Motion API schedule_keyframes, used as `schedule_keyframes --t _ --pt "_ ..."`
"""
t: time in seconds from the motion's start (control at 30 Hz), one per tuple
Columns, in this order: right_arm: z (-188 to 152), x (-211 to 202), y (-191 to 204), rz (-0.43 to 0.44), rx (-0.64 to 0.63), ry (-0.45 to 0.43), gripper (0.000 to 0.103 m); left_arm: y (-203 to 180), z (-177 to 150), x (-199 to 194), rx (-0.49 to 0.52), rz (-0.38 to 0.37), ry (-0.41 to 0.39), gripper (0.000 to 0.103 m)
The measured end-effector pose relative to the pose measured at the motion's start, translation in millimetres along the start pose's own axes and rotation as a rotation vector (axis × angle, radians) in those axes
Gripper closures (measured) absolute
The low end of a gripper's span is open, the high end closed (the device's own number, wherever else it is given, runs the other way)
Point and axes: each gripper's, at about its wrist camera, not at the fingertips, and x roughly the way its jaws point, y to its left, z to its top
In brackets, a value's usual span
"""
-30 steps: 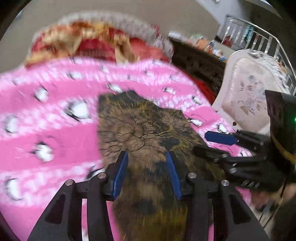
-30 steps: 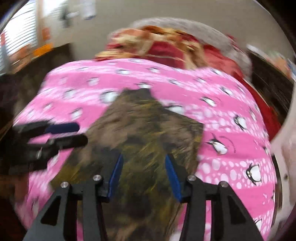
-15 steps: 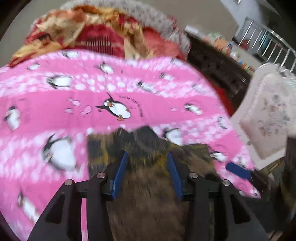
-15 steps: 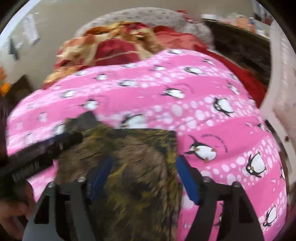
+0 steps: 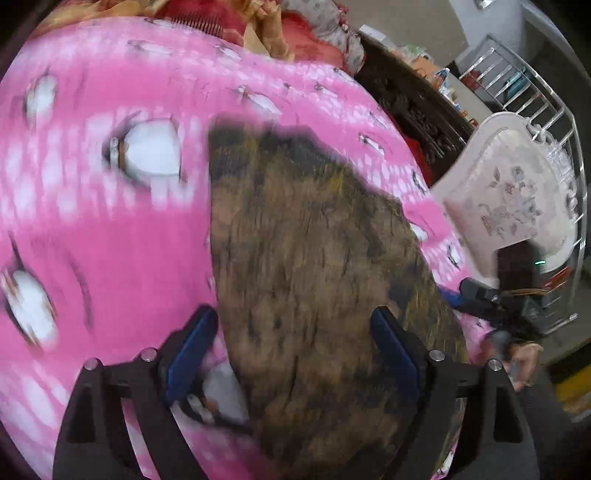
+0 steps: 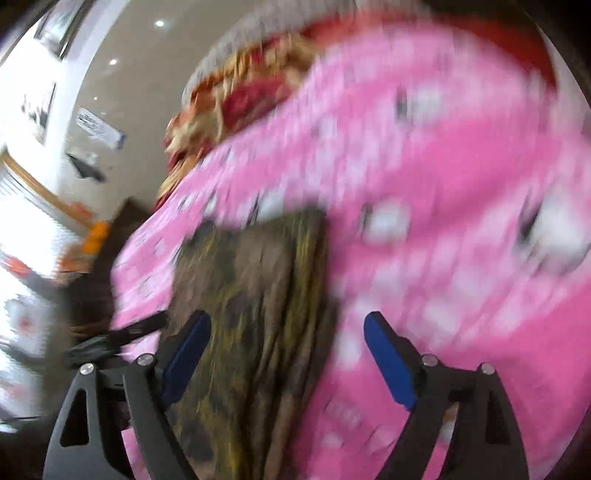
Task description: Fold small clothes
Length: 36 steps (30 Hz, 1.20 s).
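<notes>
Left fingers: the blue pads [image 5: 190, 345] of the left gripper [image 5: 291, 350] are spread wide; nothing is clamped between them.
Right fingers: the blue pads [image 6: 388, 363] of the right gripper [image 6: 286, 354] are likewise spread apart and released.
Garment: a brown-and-yellow mottled cloth [image 5: 314, 266] is laid flat on the pink blanket [image 5: 110, 236]. In the left wrist view it fills the space between the fingers, with its left edge just beside the left pad. In the right wrist view the cloth [image 6: 255, 314] is seen with layered folds along its right edge; that edge falls between the fingers, well short of the right pad.
Blanket: a pink surface [image 6: 461, 240] with white penguin figures is shown, heavily blurred.
Writing: no lettering or brand can be read in either view, owing to blur.
Surroundings: a red-and-gold bedcover [image 5: 236, 22] is seen beyond the blanket; a white padded chair [image 5: 513, 199] is seen at right.
Opposite tool: the right gripper [image 5: 480, 299] is visible at the cloth's right edge in the left wrist view.
</notes>
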Motion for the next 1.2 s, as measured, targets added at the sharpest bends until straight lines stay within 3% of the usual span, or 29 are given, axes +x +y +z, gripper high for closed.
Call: schedule_keyframes --t 0.03,0.07,0.2,0.3,0.4,0.47,0.53,0.57,0.6,0.63,0.7,0.8,1.0,1.2 --pt "-8.7 7.9 -7.2 0.061 0.020 0.033 0.014 -0.5 -6.3 -3.4 0.011 -0.048 -0.027 0.032" --pt "-13.2 7.4 -5.2 0.069 -0.014 0.002 0.015 0.9 -7.7 -2.9 -0.011 -0.083 -0.028 0.031" --pt "-10.4 23.7 2.6 0.158 -0.051 0.026 0.008 6.7 -0.5 -2.4 -0.081 -0.155 -0.039 0.028" --pt "-0.5 37.5 10.5 0.152 -0.097 0.017 0.008 13.4 4.2 -1.6 -0.125 -0.190 -0.048 0.028" --pt "4.6 43.1 15.6 0.142 -0.121 -0.021 0.011 11.1 1.3 -0.6 -0.107 -0.179 -0.058 0.029" --pt "9.1 45.9 14.3 0.131 -0.131 -0.031 0.019 13.0 -2.5 -3.0 -0.081 -0.138 -0.067 0.039" --pt "10.6 44.1 6.4 0.111 -0.121 -0.036 0.034 14.8 -3.8 -2.0 -0.085 -0.084 -0.089 0.067" --pt "10.6 43.3 2.5 0.095 -0.115 -0.034 0.049 16.3 -5.4 -2.1 -0.096 -0.051 -0.097 0.076" --pt "12.5 45.8 -1.3 0.082 -0.108 -0.028 0.055 19.9 -6.8 -2.5 -0.115 -0.027 -0.105 0.090" --pt "12.3 45.3 -3.7 0.086 -0.106 -0.028 0.056 24.7 -8.8 -4.3 -0.129 -0.025 -0.110 0.095" --pt "9.1 45.0 0.5 0.099 -0.126 -0.013 0.070 23.6 -13.8 -6.4 -0.137 -0.018 -0.131 0.101" --pt "7.4 51.4 16.5 0.109 -0.185 0.034 0.078 8.0 -15.9 -9.5 -0.078 0.051 -0.160 0.103" --pt "8.4 54.8 6.2 0.115 0.006 0.040 0.081 3.7 -9.7 -22.1 -0.035 0.047 -0.183 0.103" --pt "5.5 70.4 16.7 0.169 0.097 0.031 0.081 27.2 -9.4 -47.5 -0.058 0.026 -0.224 0.103"
